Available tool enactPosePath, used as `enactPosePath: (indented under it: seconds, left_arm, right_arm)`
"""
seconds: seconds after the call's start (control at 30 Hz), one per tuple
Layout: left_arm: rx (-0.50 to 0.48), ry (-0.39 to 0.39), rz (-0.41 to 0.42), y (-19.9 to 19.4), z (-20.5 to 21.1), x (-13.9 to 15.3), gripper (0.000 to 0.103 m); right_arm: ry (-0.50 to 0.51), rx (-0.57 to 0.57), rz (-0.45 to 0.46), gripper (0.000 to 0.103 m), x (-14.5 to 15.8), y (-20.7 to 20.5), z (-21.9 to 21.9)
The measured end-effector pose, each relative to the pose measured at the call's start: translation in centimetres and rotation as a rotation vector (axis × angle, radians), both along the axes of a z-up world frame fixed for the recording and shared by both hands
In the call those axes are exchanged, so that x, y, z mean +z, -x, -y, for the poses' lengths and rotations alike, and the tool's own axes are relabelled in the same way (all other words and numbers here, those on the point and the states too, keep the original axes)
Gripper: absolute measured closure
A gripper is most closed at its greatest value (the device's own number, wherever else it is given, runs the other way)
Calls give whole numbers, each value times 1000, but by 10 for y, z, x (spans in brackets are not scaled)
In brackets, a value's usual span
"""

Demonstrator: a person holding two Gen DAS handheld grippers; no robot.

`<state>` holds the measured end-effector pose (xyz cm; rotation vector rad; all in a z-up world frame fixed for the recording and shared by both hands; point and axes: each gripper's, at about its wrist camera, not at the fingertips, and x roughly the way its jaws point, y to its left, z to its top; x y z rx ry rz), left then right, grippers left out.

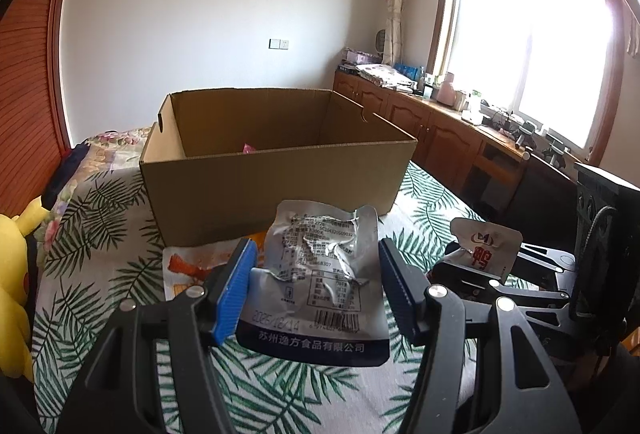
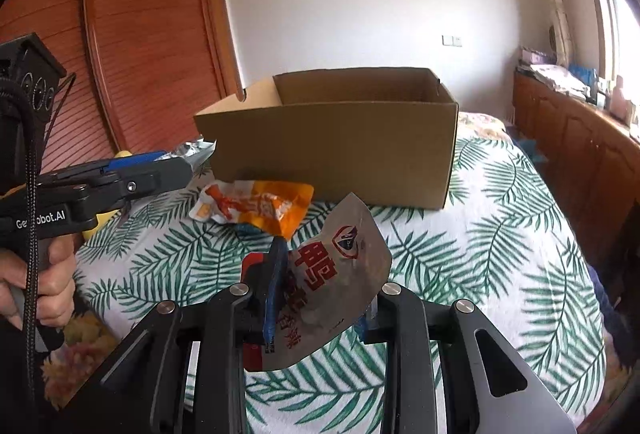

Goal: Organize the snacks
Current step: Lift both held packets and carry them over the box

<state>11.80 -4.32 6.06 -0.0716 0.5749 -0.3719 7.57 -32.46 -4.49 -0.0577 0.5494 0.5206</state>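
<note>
My left gripper is shut across a crumpled silver pouch with a printed back, held above the leaf-print bed. From the right wrist view it shows at the left, in a hand, with the pouch sticking out ahead. My right gripper is shut on a silver pouch with red characters, which also shows in the left wrist view. An orange snack packet lies on the sheet in front of the open cardboard box. Something pink lies inside the box.
The leaf-print sheet covers the bed under everything. A yellow plush toy sits at the left bed edge. Wooden cabinets with clutter run under the window on the right. A wooden wardrobe stands behind on the left.
</note>
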Motion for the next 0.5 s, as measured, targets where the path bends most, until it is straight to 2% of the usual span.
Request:
enactPosePath:
  seconds: [0.5]
  left_arm:
    - [0,-31,41,-58,-2,22,42]
  right_arm:
    - [80,54,85,76,38,-51,-14]
